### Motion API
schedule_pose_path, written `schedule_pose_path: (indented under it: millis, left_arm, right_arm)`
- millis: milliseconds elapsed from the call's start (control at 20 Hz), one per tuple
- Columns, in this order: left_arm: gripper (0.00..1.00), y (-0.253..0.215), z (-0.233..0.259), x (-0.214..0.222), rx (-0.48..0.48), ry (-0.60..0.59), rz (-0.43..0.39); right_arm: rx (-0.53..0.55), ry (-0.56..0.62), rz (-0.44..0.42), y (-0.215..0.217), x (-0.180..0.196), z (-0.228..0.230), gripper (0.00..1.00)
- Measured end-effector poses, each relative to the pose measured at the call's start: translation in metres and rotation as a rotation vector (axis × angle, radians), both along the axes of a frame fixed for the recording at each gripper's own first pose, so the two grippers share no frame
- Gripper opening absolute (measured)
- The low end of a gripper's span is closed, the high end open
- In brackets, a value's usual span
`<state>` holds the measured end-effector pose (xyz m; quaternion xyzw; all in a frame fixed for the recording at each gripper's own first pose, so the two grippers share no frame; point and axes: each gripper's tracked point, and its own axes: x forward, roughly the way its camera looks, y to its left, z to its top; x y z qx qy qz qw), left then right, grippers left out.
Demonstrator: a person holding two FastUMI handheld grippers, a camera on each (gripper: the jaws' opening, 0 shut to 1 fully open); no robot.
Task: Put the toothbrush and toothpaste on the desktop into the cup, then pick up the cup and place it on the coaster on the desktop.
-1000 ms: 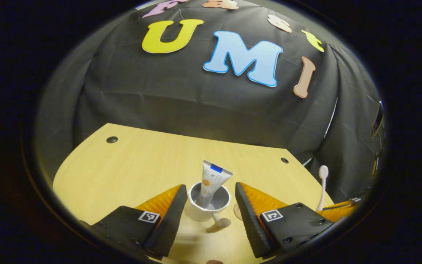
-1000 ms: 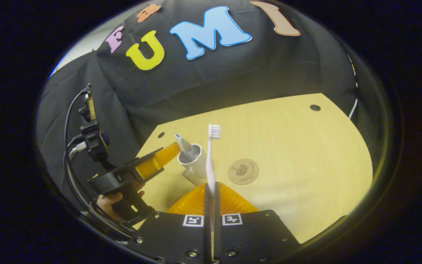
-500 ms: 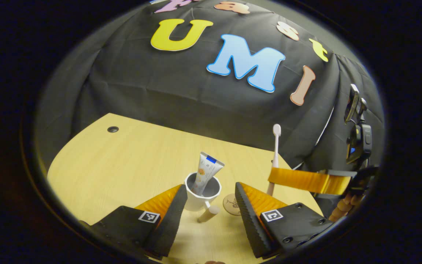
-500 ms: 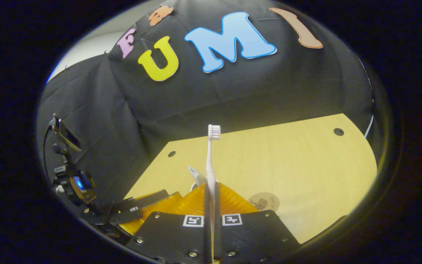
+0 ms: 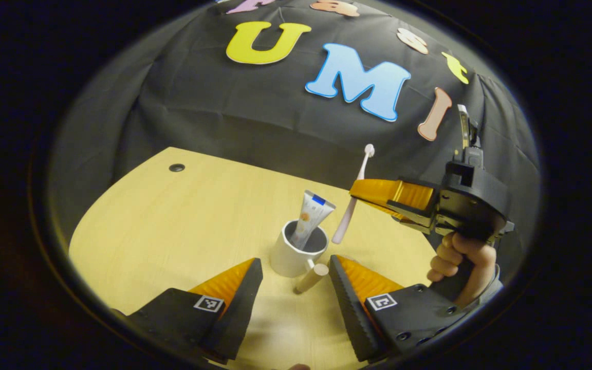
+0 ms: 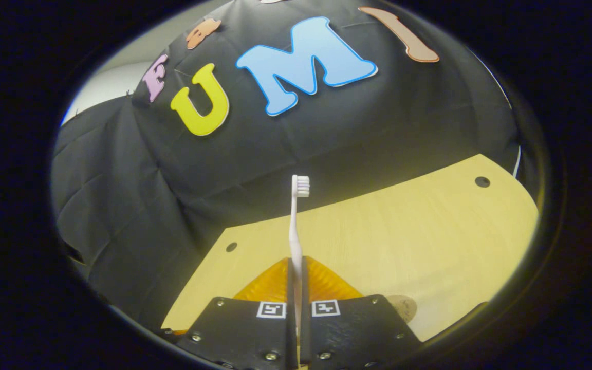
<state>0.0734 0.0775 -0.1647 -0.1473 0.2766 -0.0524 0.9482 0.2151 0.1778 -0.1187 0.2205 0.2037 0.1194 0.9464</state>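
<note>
Booth is showing black cloth wall behind a light wood desktop (image 5: 172, 226), with small dark holes near its far corners.

Toothbrush (image 6: 296, 226) is sitting clamped in my right gripper (image 6: 296, 267), both fingers pressing flat against the handle, jaws as good as closed on it. Head is pointing up, bristles at the top. In the left gripper view the same toothbrush (image 5: 353, 203) is hanging tilted in the air, its lower end just above and to the right of the cup's rim, not inside it. My right gripper (image 5: 365, 194) is coming in from the right there, with my hand (image 5: 460, 264) wrapping its grip.

Toothpaste (image 5: 310, 218) is standing in the cup (image 5: 296, 252), tube leaning right, flat crimped end up. Cup is white, resting on the desktop, with a pale wooden handle (image 5: 310, 278) sticking out toward me.

Left gripper (image 5: 296, 272) is holding nothing, jaws spread wide, hovering low over the desktop with the cup just ahead of the gap and the handle lying between the fingertips, touching neither as far as I can tell.

Coaster (image 6: 405, 307) is lying flat on the desktop in the right gripper view, round, brown, partly hidden behind my right gripper's body.
</note>
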Motion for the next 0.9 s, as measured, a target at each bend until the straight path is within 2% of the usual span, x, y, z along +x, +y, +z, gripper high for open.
schedule_pose_path:
  millis: [150, 250, 300, 400, 450, 650, 750, 850, 900]
  left_arm:
    - [0.87, 0.005, -0.008, -0.005, -0.012, 0.039, 0.009]
    - [0.97, 0.007, -0.011, -0.008, -0.034, 0.049, 0.017]
    - [0.94, 0.011, -0.012, -0.008, -0.04, 0.052, 0.026]
    - [0.94, 0.016, -0.014, -0.007, -0.047, 0.061, 0.044]
    - [0.97, 0.017, -0.014, -0.009, -0.052, 0.068, 0.052]
    - [0.94, 0.018, -0.016, -0.012, -0.071, 0.103, 0.072]
    - [0.97, 0.019, -0.017, -0.012, -0.069, 0.102, 0.074]
    - [0.97, 0.02, -0.018, -0.011, -0.062, 0.099, 0.068]
    - [0.94, 0.02, -0.018, -0.01, -0.058, 0.098, 0.062]
  right_arm:
    - [-0.003, -0.003, 0.003, 0.011, 0.008, -0.007, 0.04]
    - [-0.005, 0.005, 0.002, 0.015, 0.01, -0.014, 0.04]
    - [-0.006, 0.01, 0.006, 0.017, 0.011, -0.017, 0.04]
    - [-0.01, 0.012, 0.009, 0.019, 0.012, -0.021, 0.04]
    - [-0.02, 0.011, 0.006, 0.019, 0.013, -0.023, 0.04]
    - [-0.041, 0.031, 0.03, 0.025, 0.009, -0.038, 0.05]
    - [-0.059, 0.028, 0.038, 0.027, 0.006, -0.039, 0.07]
    - [-0.066, 0.023, 0.055, 0.029, 0.005, -0.039, 0.08]
    - [-0.064, 0.026, 0.066, 0.03, 0.001, -0.04, 0.1]
